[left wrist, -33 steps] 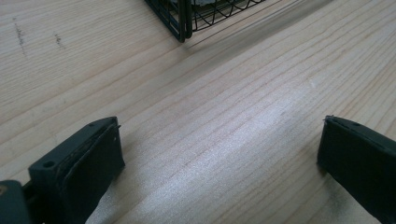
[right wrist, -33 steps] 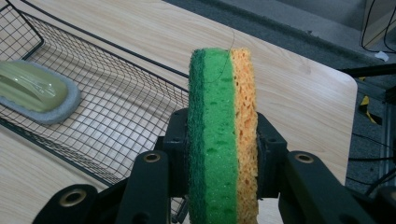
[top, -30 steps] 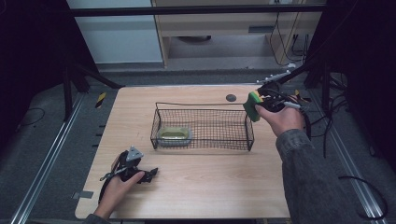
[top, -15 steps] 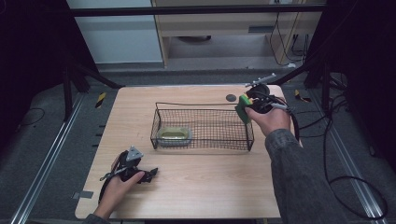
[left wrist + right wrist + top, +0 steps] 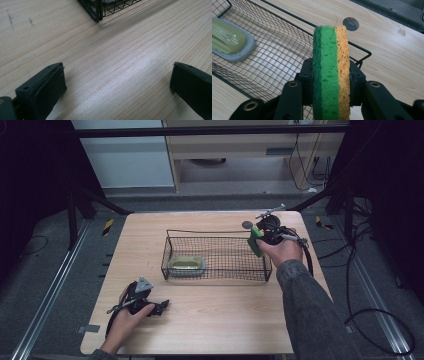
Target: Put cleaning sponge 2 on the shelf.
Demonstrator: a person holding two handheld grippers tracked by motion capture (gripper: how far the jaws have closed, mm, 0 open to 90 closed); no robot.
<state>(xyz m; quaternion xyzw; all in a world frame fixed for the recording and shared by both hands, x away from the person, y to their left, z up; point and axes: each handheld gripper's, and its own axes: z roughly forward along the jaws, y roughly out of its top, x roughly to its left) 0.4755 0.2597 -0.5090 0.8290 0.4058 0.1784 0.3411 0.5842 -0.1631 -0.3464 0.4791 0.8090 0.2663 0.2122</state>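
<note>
right gripper clamps sponge at basket right end; sponge's lower part hidden between jaws.

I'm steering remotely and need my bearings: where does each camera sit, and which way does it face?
High view: above the person's side, facing forward and down at the table; both forearms show.
Left gripper view: rides the left gripper, facing bare wood past open jaws.
Right gripper view: rides the right gripper, facing its sponge.
All share the wire basket.

Wire basket is sitting mid-counter, walls blocking any low sideways pass. Its right half is lying open from above; the scrubber is taking up the left end. Front counter strip is staying wide open.
</note>
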